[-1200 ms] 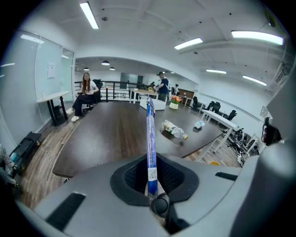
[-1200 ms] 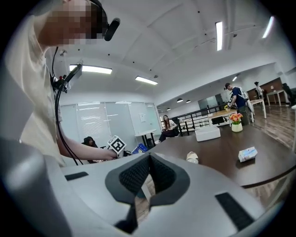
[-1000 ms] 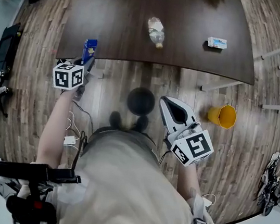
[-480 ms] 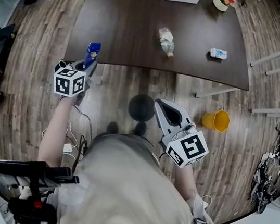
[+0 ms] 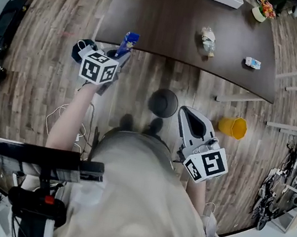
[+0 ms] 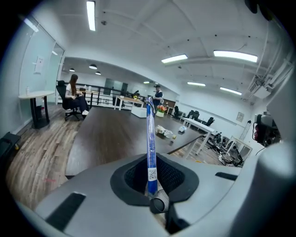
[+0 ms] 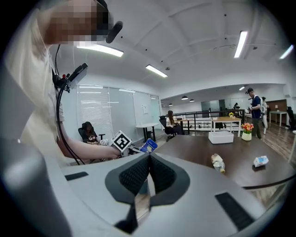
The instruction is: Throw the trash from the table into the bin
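The left gripper (image 6: 151,178) has its jaws clamped on a thin blue wrapper (image 6: 150,139), which stands upright at the frame's centre. Behind it a dark table (image 6: 106,134) runs back, with a crushed bottle (image 6: 163,132) just right of centre and a seated person (image 6: 74,95) at mid left.

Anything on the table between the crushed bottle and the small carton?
Nothing. In the head view, the dark tabletop between the crushed bottle and the small carton is bare.
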Available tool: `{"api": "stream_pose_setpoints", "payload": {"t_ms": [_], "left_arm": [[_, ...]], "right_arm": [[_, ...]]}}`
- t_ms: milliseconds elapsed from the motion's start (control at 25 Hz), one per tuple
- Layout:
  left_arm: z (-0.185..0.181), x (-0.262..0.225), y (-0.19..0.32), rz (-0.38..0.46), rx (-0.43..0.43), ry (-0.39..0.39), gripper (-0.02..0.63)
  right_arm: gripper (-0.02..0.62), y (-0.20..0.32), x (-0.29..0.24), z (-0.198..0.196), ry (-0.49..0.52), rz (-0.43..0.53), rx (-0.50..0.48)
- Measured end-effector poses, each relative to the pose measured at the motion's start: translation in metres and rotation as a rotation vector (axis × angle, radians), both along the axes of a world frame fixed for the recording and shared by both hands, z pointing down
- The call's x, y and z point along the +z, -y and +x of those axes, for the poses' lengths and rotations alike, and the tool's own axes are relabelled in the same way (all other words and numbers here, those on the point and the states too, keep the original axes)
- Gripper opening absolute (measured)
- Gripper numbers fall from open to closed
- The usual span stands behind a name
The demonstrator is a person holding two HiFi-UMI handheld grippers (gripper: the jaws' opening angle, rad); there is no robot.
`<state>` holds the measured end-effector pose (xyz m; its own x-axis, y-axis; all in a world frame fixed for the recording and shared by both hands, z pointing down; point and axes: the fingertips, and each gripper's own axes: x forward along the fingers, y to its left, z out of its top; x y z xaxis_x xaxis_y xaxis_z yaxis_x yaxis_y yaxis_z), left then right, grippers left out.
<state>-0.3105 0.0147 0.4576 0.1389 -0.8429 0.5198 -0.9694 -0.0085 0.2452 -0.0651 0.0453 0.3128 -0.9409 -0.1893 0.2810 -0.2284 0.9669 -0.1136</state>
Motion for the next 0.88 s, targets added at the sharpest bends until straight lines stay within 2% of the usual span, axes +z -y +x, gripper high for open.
{"api": "stream_pose_setpoints", "payload": {"t_ms": [280,480,600,720,800,880], "left_arm": [[0.039,0.002,0.011,0.018,0.054,-0.033,0.034],[0.099,-0.009,0.029,0.022,0.11,0.007,0.034],[0.102,-0.01,0.031,0.017,0.134,0.008,0.034],[0.099,-0.015,0.037,0.01,0.121,-0.01,0.034],[0.122,-0.02,0.043,0.017,0.106,-0.033,0.034],[0.17,-0.022,0.053,0.02,0.107,-0.058,0.034]], "right_arm": [[0.011,-0.015,-0.003,0.029,-0.014,0.02,0.037],[0.011,-0.006,-0.002,0.083,0.036,0.021,0.069],[0.011,-0.012,0.0,0.084,0.041,0.02,0.074],[0.011,-0.017,-0.004,0.087,0.029,0.026,0.047],[0.011,-0.016,-0.003,0.116,0.02,0.02,0.046],[0.011,-0.007,0.004,0.17,0.016,-0.003,0.075]]}}
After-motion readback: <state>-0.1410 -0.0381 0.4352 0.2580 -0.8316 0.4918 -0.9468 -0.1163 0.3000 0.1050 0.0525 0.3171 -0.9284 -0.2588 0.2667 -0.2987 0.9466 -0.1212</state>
